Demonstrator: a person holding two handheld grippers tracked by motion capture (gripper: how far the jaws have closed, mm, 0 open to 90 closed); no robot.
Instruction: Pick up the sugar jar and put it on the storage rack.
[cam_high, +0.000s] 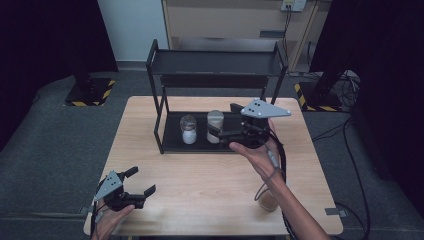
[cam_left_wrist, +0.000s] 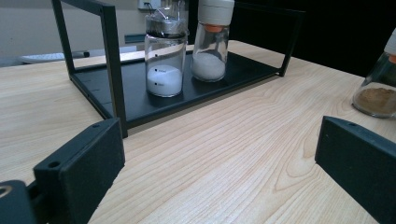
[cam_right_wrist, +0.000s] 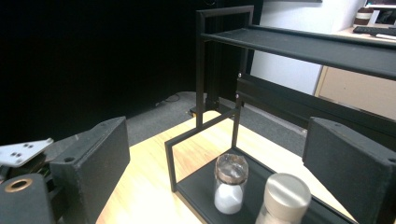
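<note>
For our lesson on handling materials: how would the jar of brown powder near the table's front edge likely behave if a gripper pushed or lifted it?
The jar of brown powder looks like clear glass, so probably smooth, slippery and breakable. It holds little powder, so likely light. Standing upright, it might tip if pushed high.

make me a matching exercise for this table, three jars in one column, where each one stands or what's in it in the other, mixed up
Things:
1. clear-lidded jar
2. pale-capped jar
3. brown powder jar

Descriptions:
A. on the bare table, near the person's right forearm
B. on the rack bottom shelf, nearer its left end
C. on the rack's bottom shelf, just ahead of the right gripper

Pairs: 1-B, 2-C, 3-A
</note>
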